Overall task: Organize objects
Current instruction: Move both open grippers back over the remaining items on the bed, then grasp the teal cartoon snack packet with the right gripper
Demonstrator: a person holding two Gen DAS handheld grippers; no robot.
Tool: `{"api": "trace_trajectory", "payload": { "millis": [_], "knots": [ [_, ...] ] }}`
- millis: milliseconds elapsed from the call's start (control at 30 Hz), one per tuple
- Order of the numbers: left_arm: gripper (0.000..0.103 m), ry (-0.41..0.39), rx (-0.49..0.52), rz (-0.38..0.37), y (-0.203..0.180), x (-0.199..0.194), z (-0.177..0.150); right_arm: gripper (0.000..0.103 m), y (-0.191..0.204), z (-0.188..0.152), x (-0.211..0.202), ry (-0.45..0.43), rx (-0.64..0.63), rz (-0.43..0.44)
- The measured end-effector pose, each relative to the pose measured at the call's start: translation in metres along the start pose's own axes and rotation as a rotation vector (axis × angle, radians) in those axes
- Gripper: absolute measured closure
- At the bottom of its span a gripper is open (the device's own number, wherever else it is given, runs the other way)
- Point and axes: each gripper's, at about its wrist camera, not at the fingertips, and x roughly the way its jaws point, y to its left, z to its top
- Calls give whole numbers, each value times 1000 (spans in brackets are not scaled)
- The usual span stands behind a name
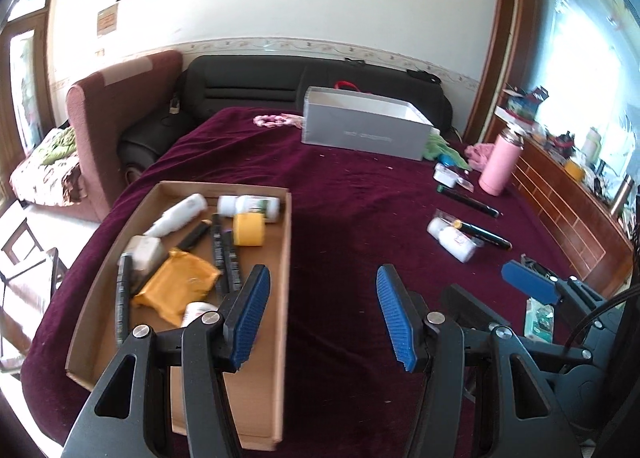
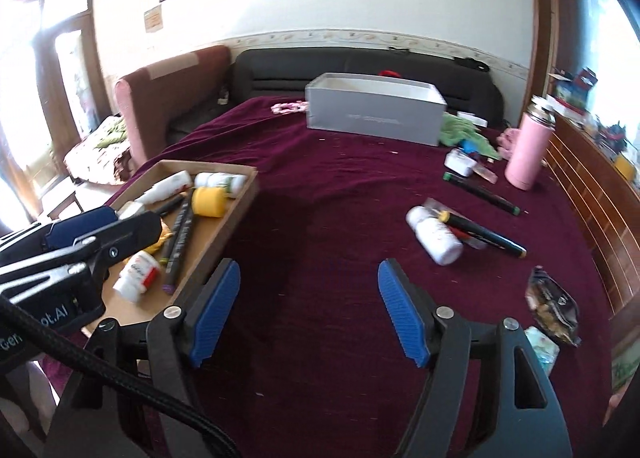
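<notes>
Though shallow, rectangular cardboard tray (image 1: 286, 258)

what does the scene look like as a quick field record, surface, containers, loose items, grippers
surface: table under a maroon cloth
containers: cardboard tray at left, partly filled; grey box at the far side
in tray: yellow roll, white bottles, dark markers, yellow packet
loose on cloth: white bottle touching a black marker; a second marker farther back; snack packet
other: pink flask upright at right
left gripper: open, empty
right gripper: open, empty
</notes>
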Motion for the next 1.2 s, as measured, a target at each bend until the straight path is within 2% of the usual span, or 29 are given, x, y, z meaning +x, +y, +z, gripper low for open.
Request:
{"api": "trace_trajectory", "payload": {
  "millis": [700, 900, 1067, 1200],
  "knots": [
    [54, 93, 147, -68, -107, 46, -2, 28, -119, -27, 3, 35, 192, -90],
    [54, 139, 198, -172, -144, 61, -7, 28, -159, -32, -1, 42, 229, -127],
    [54, 187, 277, -270, -194, 74, -18, 28, -219, -43, -10, 59, 352, -163],
    [54, 216, 362, -308, -237, 86, -33, 28, -261, -59, -13, 77, 465, -189]
  ]
}}
